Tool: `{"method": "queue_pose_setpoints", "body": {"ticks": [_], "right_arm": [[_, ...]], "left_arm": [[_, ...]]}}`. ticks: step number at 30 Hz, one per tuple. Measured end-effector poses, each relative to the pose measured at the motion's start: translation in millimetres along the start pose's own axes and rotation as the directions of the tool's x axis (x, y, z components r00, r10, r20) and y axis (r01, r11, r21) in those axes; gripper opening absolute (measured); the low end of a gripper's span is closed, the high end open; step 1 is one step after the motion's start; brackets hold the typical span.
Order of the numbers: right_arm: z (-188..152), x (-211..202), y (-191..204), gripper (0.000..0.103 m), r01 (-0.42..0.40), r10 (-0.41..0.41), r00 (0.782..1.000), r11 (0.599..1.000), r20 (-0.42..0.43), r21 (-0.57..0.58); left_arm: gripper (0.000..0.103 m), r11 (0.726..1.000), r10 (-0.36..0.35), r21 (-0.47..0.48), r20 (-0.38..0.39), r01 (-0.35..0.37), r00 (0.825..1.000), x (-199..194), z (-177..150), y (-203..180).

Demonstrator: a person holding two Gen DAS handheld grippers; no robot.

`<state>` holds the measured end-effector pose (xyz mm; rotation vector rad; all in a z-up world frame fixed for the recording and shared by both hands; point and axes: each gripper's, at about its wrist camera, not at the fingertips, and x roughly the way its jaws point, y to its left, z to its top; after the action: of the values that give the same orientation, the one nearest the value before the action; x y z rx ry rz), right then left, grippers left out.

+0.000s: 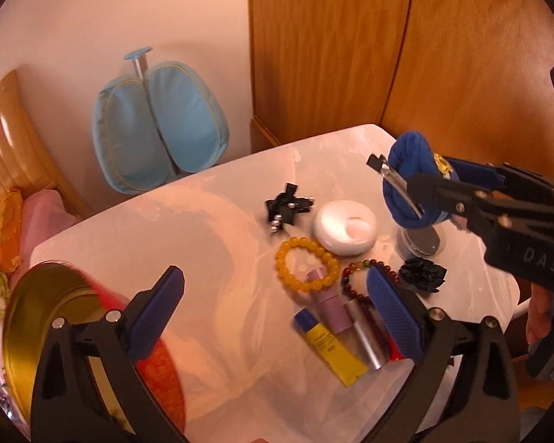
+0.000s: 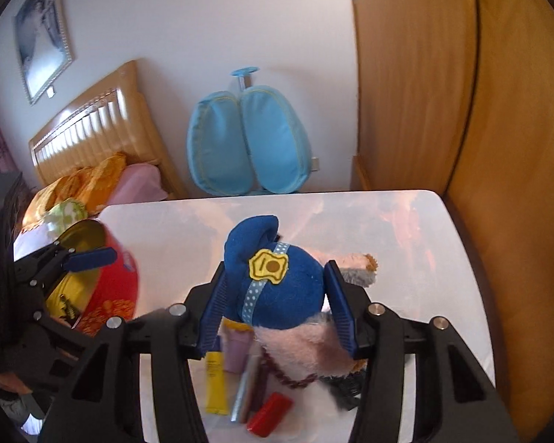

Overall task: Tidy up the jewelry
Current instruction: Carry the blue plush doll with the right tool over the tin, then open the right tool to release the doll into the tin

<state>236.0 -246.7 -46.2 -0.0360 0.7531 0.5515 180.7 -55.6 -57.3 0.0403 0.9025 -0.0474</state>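
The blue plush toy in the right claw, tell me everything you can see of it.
The blue plush toy with a yellow felt badge is soft fabric: a blue cap with a dotted pale-blue ribbon, pink fur below, a tan-tipped ear. The right claw is shut on its cap, holding it above the white table.

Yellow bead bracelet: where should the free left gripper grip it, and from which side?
Grip the far arc of the yellow bead bracelet, coming down from above. It lies flat on the table; its near arc rests on the lilac tube. The left gripper is open.
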Motion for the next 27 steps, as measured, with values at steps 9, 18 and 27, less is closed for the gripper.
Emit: {"method": "queue_pose_setpoints", "body": {"ticks": [9, 18, 27], "right_arm": [[8, -3, 141, 0.053, -0.199, 0.205, 0.979, 0.953, 0.001, -0.229], [0, 78, 283, 0.053, -0.286, 0.234, 0.951, 0.914, -0.203, -0.287], [-21, 175, 336, 0.060, -0.184, 0.063, 0.905, 0.949, -0.420, -0.254]], "left_arm": [[0.096, 0.948, 0.216, -0.242, 0.016, -0.206, 0.976, -74, -60, 139], [0.096, 0.901, 0.257, -0.362, 0.002, -0.238, 0.966, -93, -113, 275], [0.096, 0.913, 0.157, -0.368, -0.075, -0.173, 0.985, -85, -171, 334]]}}
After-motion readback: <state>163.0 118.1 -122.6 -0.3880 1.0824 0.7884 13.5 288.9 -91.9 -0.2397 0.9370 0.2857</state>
